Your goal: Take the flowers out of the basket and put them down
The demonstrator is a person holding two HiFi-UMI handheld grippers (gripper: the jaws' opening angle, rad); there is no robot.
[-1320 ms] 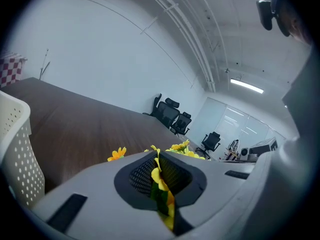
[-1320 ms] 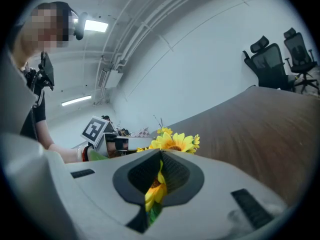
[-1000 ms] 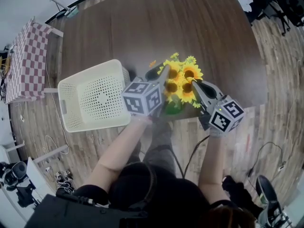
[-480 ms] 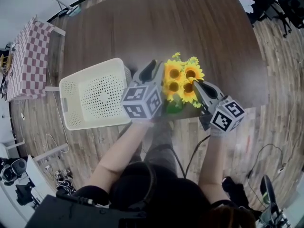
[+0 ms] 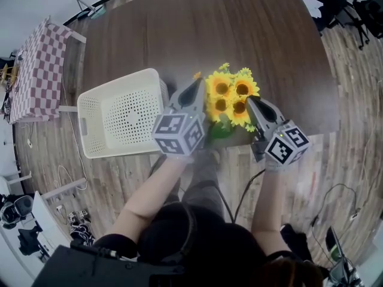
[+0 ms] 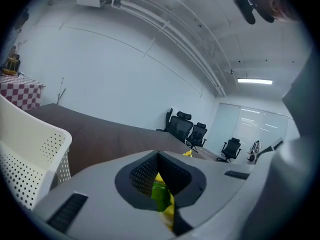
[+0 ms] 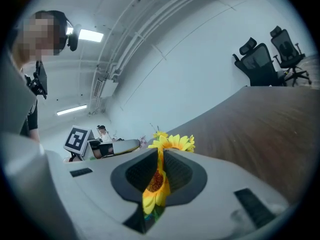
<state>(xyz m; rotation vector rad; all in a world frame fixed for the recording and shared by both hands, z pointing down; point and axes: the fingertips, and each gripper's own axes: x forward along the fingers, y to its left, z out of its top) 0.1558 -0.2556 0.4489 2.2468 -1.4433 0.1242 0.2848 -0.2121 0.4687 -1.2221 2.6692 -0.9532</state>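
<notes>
A bunch of yellow sunflowers [image 5: 230, 96] with green leaves stands upright near the front edge of the dark wooden table [image 5: 197, 34], between my two grippers. My left gripper [image 5: 196, 87] is at the bunch's left side, jaws shut; in the left gripper view [image 6: 159, 156] only a bit of green leaf [image 6: 161, 196] shows through the slit. My right gripper [image 5: 251, 102] sits against the bunch's right side. Its jaws are opening by a narrow gap, and in the right gripper view [image 7: 161, 154] a sunflower head [image 7: 156, 184] shows in that gap. The cream basket [image 5: 90, 109] stands to the left, with no flowers in it.
The perforated basket wall [image 6: 30, 154] is close on my left gripper's left. Beyond the flowers the table stretches far and wide. A checked table [image 5: 36, 76] stands at the far left, office chairs [image 5: 353, 5] at the far right.
My left gripper's jaws spread wide beside the flowers, then shut and drew slightly back. The right gripper has hardly moved. The flowers stay upright in the same place.
</notes>
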